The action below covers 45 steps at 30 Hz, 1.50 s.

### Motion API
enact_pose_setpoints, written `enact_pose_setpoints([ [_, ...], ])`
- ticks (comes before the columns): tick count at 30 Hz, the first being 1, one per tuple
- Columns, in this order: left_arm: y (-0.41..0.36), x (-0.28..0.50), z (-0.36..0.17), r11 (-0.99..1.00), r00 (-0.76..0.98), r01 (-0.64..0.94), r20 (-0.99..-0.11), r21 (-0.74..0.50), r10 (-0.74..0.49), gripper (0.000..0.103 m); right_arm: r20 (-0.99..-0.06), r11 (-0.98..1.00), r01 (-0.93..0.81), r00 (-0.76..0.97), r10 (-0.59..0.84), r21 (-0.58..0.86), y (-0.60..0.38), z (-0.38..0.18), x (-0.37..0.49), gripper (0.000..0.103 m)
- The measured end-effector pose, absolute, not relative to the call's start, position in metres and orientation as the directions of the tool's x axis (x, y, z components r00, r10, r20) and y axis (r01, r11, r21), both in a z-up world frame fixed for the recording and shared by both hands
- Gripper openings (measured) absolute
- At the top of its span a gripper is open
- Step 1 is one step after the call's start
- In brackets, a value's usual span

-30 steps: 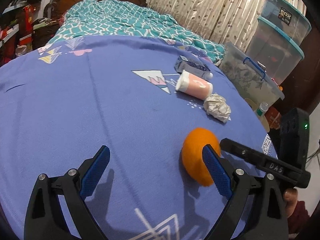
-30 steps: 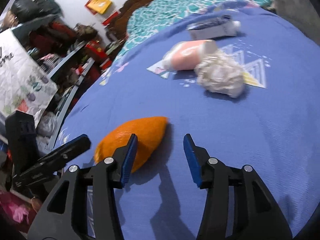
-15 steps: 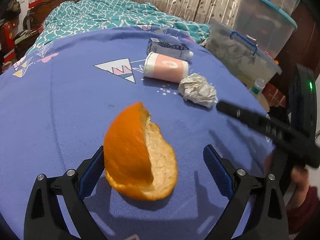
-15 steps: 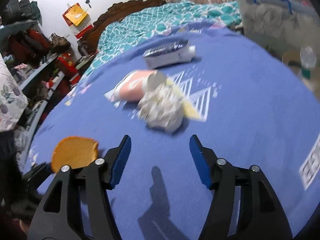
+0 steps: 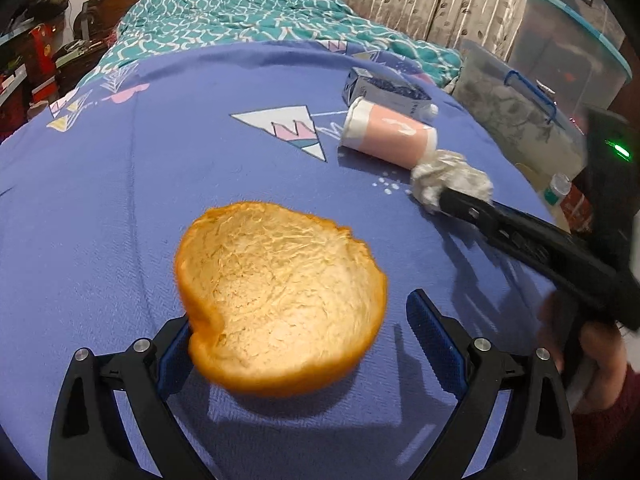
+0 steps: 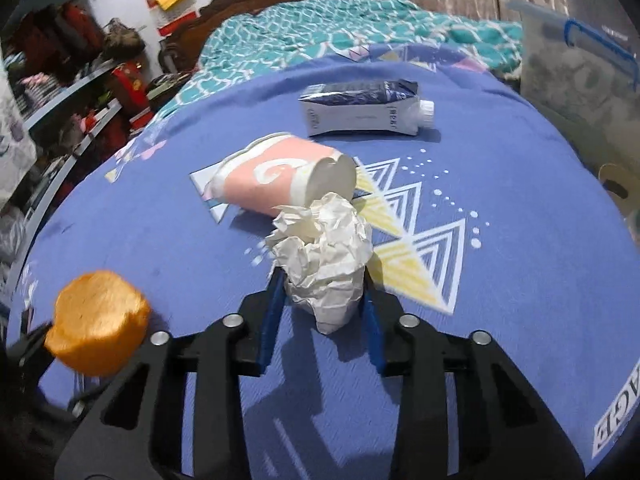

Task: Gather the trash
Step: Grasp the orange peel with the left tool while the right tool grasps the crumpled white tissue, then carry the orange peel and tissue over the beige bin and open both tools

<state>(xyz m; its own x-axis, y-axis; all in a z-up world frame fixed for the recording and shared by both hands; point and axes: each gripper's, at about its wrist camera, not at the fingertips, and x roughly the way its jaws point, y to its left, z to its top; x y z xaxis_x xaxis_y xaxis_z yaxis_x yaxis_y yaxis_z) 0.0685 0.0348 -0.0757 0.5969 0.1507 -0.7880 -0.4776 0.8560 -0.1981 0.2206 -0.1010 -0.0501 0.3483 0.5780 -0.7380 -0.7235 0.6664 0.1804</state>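
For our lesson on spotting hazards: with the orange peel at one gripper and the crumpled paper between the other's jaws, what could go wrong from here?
1. The orange peel rests against only one side of the left gripper, whose jaws are wide open, so it may drop onto the sheet.
2. The crumpled paper, held by the right gripper, touches the paper cup lying on its side; lifting the paper could set the cup rolling.

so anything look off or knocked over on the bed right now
Yes: the pink paper cup and the carton both lie on their sides on the blue bedsheet. An orange peel and crumpled paper are there too, odd on a bed.
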Motion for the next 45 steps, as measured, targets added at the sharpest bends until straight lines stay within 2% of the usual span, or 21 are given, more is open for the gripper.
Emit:
enact_pose_setpoints([
  [2,0.036,0.07,-0.076,0.858,0.597,-0.476,-0.787,-0.193,0.154,0.09,-0.718,0.652,-0.736,0.354,0.599,0.181,-0.11,-0.046,0.205,0.035],
  [4,0.038,0.07,-0.074,0.855,0.6,-0.483,-0.783,-0.189,0.166,0.082,-0.704,0.643,-0.743,0.356,0.614,0.186,-0.122,-0.043,0.19,0.035],
  [6,0.041,0.07,-0.073,0.853,0.604,-0.49,-0.776,-0.182,0.181,0.069,-0.694,0.638,-0.743,0.351,0.628,0.202,-0.136,-0.043,0.174,0.035],
  [11,0.041,0.064,-0.066,0.864,0.635,-0.47,-0.749,-0.181,0.189,0.05,-0.712,0.636,-0.741,0.326,0.622,0.216,-0.163,-0.054,0.146,0.035],
  [15,0.039,0.057,-0.062,0.862,0.644,-0.469,-0.742,-0.192,0.185,0.045,-0.714,0.638,-0.74,0.329,0.619,0.213,-0.169,-0.056,0.141,0.035],
  [32,0.028,-0.014,-0.058,0.831,0.673,-0.484,-0.724,-0.273,0.154,0.042,-0.667,0.619,-0.758,0.353,0.656,0.207,-0.181,-0.04,0.12,0.035],
  [37,0.019,-0.03,-0.064,0.827,0.666,-0.482,-0.734,-0.291,0.129,0.044,-0.71,0.611,-0.77,0.327,0.624,0.182,-0.177,-0.054,0.118,0.037],
  [39,0.016,-0.034,-0.066,0.826,0.669,-0.482,-0.731,-0.292,0.132,0.05,-0.727,0.609,-0.772,0.312,0.611,0.18,-0.174,-0.063,0.115,0.046],
  [43,0.016,-0.037,-0.069,0.809,0.654,-0.501,-0.747,-0.309,0.12,0.061,-0.73,0.59,-0.79,0.305,0.611,0.164,-0.172,-0.064,0.108,0.056],
  [45,0.015,-0.038,-0.065,0.81,0.657,-0.505,-0.742,-0.297,0.137,0.066,-0.716,0.584,-0.797,0.316,0.623,0.156,-0.173,-0.061,0.105,0.074],
])
